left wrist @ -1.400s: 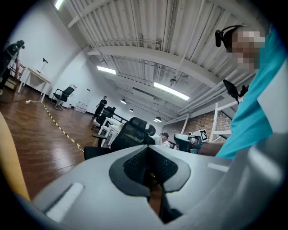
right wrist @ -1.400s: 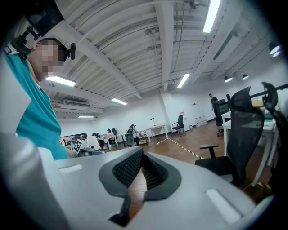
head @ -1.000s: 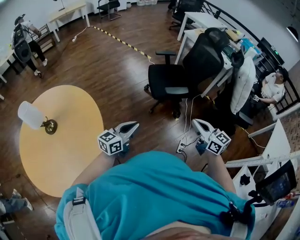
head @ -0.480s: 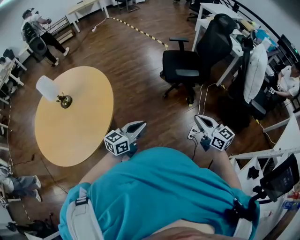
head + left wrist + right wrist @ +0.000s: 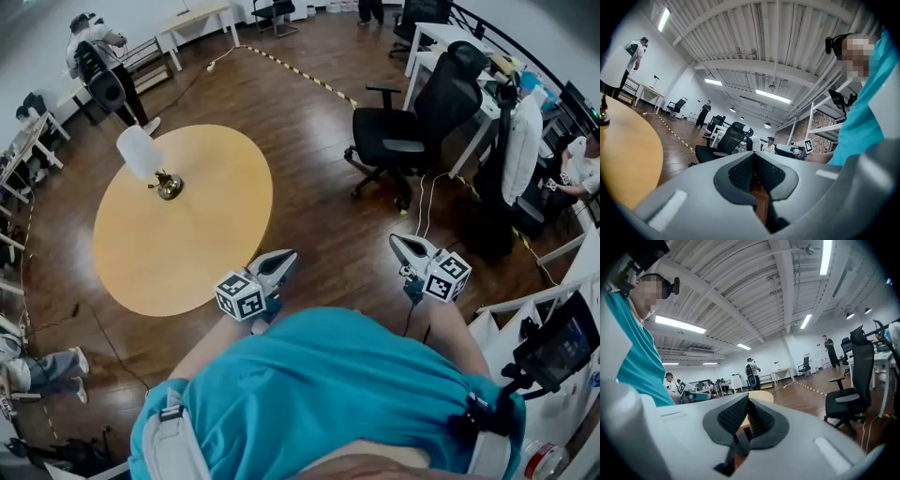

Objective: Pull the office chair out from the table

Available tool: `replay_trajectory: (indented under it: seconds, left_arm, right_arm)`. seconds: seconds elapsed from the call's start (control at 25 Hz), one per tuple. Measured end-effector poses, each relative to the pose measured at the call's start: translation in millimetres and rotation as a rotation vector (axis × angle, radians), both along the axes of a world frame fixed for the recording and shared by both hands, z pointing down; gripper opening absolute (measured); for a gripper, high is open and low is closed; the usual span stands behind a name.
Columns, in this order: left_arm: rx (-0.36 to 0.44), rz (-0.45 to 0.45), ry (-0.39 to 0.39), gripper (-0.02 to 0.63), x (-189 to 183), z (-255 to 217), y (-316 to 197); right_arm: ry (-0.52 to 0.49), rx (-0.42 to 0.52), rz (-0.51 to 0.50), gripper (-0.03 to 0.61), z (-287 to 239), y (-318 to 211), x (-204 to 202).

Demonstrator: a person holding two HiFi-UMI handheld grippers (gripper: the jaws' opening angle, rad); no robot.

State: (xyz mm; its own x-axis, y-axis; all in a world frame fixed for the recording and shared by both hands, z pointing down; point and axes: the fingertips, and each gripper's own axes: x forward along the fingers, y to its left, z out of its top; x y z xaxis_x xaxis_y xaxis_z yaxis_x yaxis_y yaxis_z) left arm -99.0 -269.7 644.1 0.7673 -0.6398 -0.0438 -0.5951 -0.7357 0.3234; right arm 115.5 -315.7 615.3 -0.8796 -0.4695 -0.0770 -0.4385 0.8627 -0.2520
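The black office chair [image 5: 398, 141] stands on the wood floor beside the white desk [image 5: 433, 42], its back towards the desk, at the upper right of the head view. It also shows in the left gripper view as the chair [image 5: 717, 147] and in the right gripper view as the chair [image 5: 851, 394]. My left gripper [image 5: 286, 256] and right gripper [image 5: 396, 242] are held close in front of my body, well short of the chair, both pointing level. In their own views the left gripper [image 5: 753, 157] and right gripper [image 5: 748, 401] have pads meeting, with nothing between them.
A round yellow table [image 5: 197, 234] with a white-shaded lamp [image 5: 141, 155] fills the left. Cables [image 5: 424, 199] trail on the floor below the chair. A chair draped with a white coat [image 5: 520, 136], a seated person [image 5: 574, 173], a standing person [image 5: 98, 75] and floor tape [image 5: 300, 73] are around.
The head view has swung: the round table and lamp slid right towards the middle, the chair drifted right and up. Both grippers stay shut and empty in front of my body.
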Motion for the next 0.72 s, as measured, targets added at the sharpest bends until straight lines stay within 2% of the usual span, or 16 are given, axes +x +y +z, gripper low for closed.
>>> replay_trajectory:
  seconds: [0.24,0.36,0.52,0.72]
  left_arm:
    - [-0.021,-0.033,-0.025,0.032,-118.6,12.0,86.3]
    - [-0.019,-0.053,-0.007,0.031,-160.4,7.7,121.8]
    - [0.0,-0.077,0.028,0.031,-169.7,-3.1,159.4]
    - [0.016,-0.081,0.026,0.031,-138.9,-27.1,221.2]
  right_arm:
    - [0.016,-0.018,-0.031,-0.002,5.9,87.6,-113.3]
    - [0.061,0.008,-0.046,-0.002,-5.9,130.1,-146.4]
    - [0.068,0.025,-0.034,-0.002,-24.4,166.0,-145.4]
    - [0.053,0.054,-0.067,-0.002,-46.7,221.0,-128.7]
